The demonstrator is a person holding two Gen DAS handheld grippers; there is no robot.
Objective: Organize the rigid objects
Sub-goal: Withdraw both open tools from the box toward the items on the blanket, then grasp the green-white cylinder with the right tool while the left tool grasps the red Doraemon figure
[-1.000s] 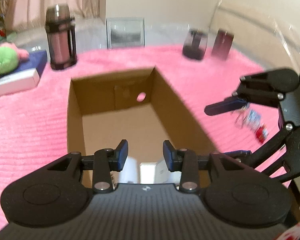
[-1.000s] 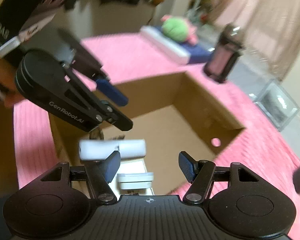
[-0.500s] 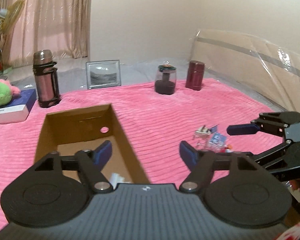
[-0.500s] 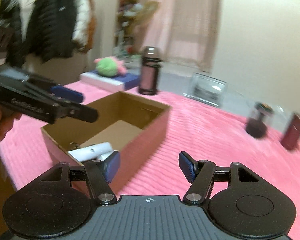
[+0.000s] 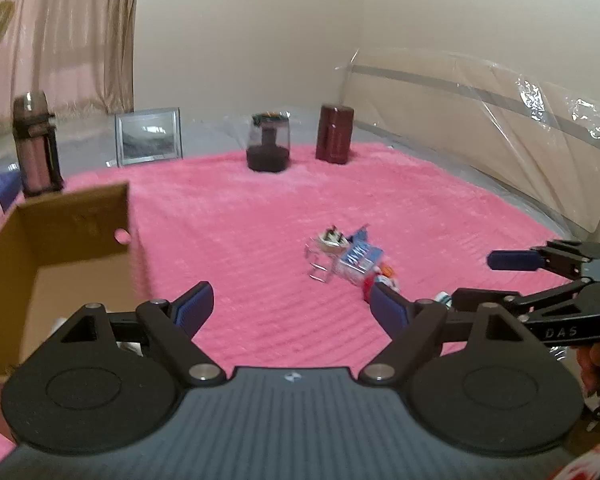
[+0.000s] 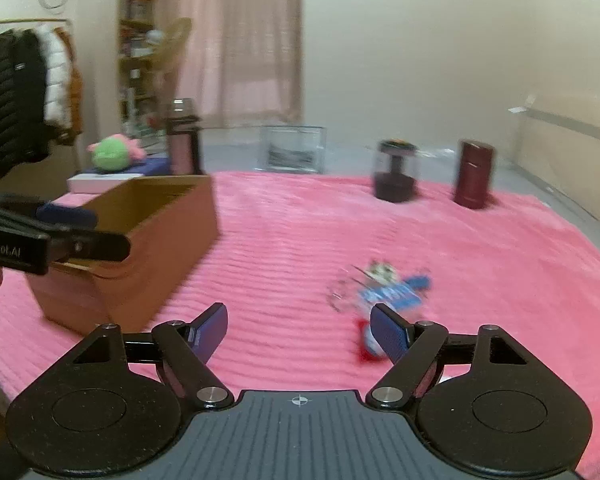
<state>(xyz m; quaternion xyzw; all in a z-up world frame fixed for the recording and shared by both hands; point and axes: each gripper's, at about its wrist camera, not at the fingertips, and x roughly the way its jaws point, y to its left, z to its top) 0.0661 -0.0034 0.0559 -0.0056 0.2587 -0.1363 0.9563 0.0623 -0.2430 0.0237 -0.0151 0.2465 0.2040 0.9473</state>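
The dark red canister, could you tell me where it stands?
The dark red canister stands upright at the pink blanket's far edge, just right of the dark glass jar, in both wrist views.

One cardboard box (image 5: 60,240) is standing on one pink blanket (image 5: 240,208). Behind are standing one thermos (image 5: 36,146), one picture frame (image 5: 148,142), one dark jar (image 5: 269,146) and one maroon canister (image 5: 335,134). One small heap of packets (image 5: 350,258) is lying there (its pieces are too blurred for counting).
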